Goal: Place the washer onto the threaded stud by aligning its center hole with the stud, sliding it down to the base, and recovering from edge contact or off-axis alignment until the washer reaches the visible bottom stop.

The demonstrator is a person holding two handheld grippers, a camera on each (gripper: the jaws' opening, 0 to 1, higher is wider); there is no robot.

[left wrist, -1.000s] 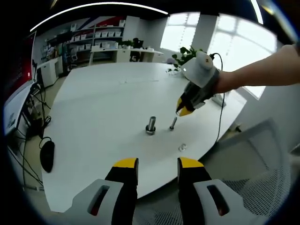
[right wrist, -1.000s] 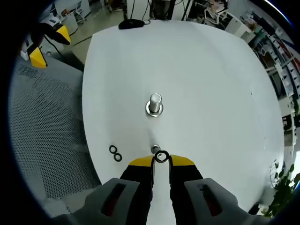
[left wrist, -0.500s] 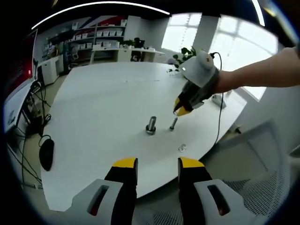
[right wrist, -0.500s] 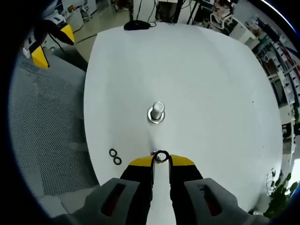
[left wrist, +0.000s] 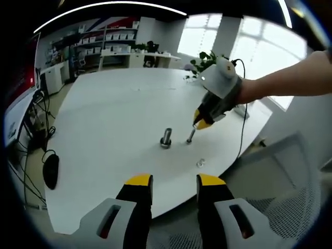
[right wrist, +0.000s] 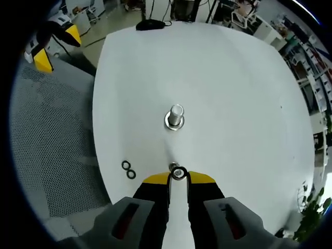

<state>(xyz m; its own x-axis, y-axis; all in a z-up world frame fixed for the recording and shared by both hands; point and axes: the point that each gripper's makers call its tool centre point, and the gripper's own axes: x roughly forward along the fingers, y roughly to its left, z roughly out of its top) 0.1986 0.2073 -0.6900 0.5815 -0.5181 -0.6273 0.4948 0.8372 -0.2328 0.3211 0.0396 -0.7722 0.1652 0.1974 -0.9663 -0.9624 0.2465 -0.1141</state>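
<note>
White round table [left wrist: 114, 109] fills the middle of the left gripper view; shelving and desks lie beyond it at 11 o'clock, bright windows at 1 o'clock, a potted plant [left wrist: 205, 61] at the far edge. Black mouse [left wrist: 51, 171] lies at 9 o'clock near the table's rim. Mesh chair back [left wrist: 290, 207] shows at 4 o'clock. Left gripper [left wrist: 174, 182] rises from 6 o'clock off the near table edge, yellow-tipped jaws spread apart, nothing between them. Right gripper [left wrist: 201, 123] comes in from 3 o'clock, carried by a person's bare forearm [left wrist: 290, 80], tips pointing down just above the threaded stud [left wrist: 191, 136]. A second, thicker bolt [left wrist: 166, 138] stands upright just beside the stud, toward 9 o'clock. Spare washers [left wrist: 199, 163] lie near the table edge, small and blurred.

Right gripper view: same white table seen from above, mesh chair at 9 o'clock, mouse [right wrist: 150, 24] at 12 o'clock, the other gripper's yellow tips at 10 o'clock. Right gripper [right wrist: 178, 179] jaws pressed on the washer [right wrist: 178, 173], held edge-on at the tips. Washer sits directly over the stud's top [right wrist: 173, 166]; whether it is threaded on cannot be told. Thick bolt [right wrist: 175, 117] stands toward 12 o'clock, apart. Two dark spare washers [right wrist: 128, 169] lie touching each other at 8 o'clock.
</note>
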